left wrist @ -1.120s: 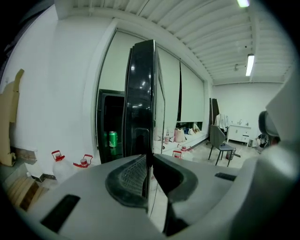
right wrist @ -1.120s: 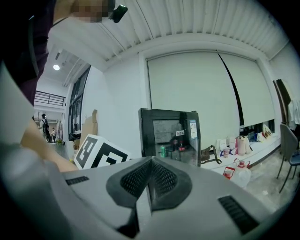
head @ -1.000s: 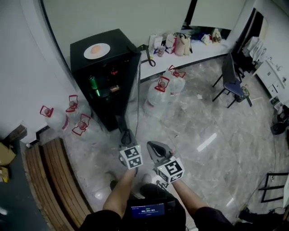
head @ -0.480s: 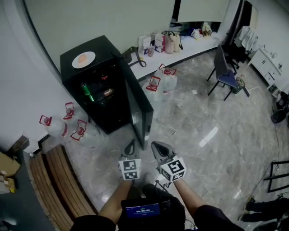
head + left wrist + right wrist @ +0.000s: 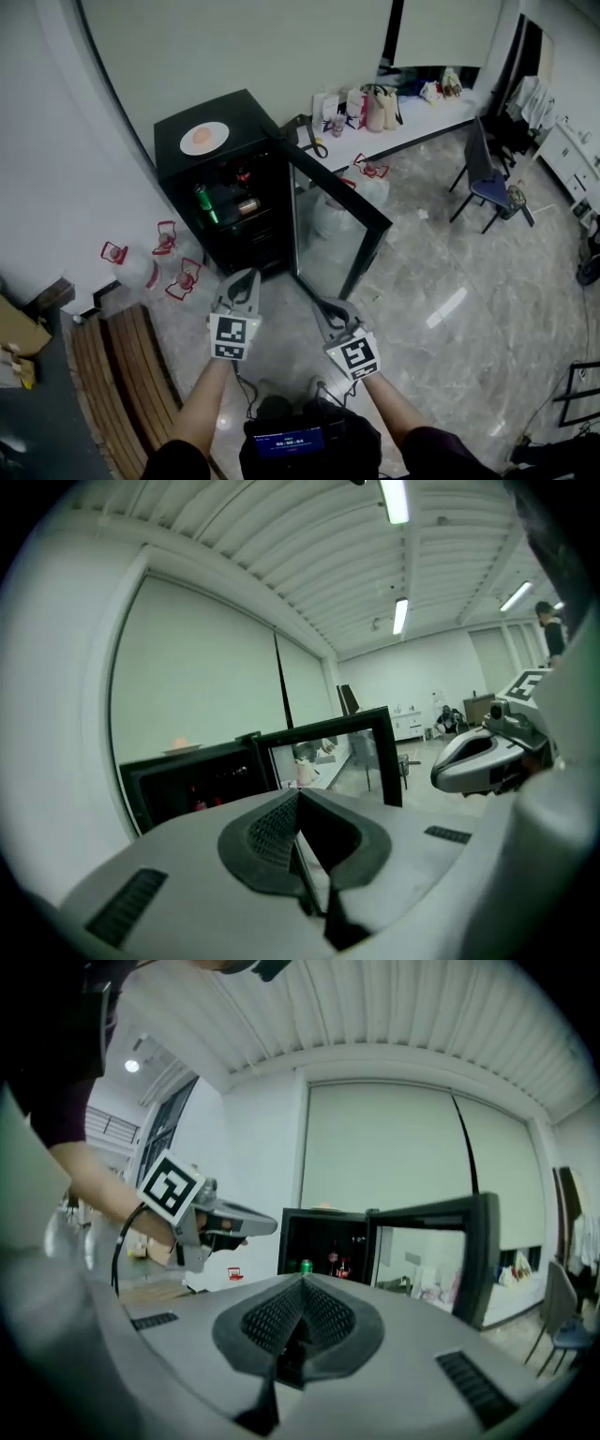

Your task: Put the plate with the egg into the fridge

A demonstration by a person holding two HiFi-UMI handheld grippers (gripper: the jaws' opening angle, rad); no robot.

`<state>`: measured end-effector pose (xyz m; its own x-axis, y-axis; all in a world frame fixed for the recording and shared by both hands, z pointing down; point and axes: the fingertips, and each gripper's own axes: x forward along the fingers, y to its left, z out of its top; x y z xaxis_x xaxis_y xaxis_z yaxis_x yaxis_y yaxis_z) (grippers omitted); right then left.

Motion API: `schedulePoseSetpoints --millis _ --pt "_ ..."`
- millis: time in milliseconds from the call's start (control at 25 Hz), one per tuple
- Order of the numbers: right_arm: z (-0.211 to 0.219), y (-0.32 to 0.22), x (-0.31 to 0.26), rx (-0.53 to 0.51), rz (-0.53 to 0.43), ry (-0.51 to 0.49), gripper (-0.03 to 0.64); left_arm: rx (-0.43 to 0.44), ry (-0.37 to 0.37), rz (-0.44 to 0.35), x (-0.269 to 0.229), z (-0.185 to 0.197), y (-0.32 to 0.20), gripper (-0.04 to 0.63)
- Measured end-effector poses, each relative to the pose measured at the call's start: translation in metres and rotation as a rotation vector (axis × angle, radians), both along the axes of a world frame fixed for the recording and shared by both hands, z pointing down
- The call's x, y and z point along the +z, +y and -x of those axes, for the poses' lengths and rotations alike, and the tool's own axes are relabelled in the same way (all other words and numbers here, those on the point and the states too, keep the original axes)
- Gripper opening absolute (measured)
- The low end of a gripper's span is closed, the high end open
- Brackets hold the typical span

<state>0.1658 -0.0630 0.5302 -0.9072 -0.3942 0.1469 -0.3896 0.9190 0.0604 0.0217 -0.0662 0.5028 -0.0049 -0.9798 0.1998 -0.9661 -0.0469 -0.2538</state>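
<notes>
We see the black fridge (image 5: 246,112) with its glass door (image 5: 337,220) swung wide, ahead of both grippers. A second ago the left gripper (image 5: 246,275) was low at the door's edge and the door stood less wide. Now that gripper is clear of the door and higher, clenched on nothing. The right gripper (image 5: 322,305), just beside it, is also clenched and empty. The plate (image 5: 204,138) with the egg (image 5: 200,134) sits on top of the fridge, well ahead of the left gripper, untouched. We judge the way in is open and fetching the plate comes next.
</notes>
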Motion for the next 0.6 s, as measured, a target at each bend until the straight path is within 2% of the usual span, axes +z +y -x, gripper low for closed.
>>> schedulePoseSetpoints --millis 160,320,480,600 --pt "0.055 -0.016 -0.034 -0.058 -0.219 0.048 0.009 0.04 -0.117 0.045 -0.049 0.071 -0.026 0.009" --pt "0.126 -0.038 -0.066 -0.076 -0.388 0.089 0.009 0.109 -0.215 0.071 -0.094 0.14 -0.059 0.009" --pt "0.198 -0.062 -0.088 -0.069 -0.458 0.103 0.009 0.217 -0.304 0.101 -0.111 0.183 -0.085 0.009" --pt "0.244 -0.086 -0.107 -0.031 -0.488 0.111 0.009 0.28 -0.325 0.11 -0.116 0.212 -0.104 0.009"
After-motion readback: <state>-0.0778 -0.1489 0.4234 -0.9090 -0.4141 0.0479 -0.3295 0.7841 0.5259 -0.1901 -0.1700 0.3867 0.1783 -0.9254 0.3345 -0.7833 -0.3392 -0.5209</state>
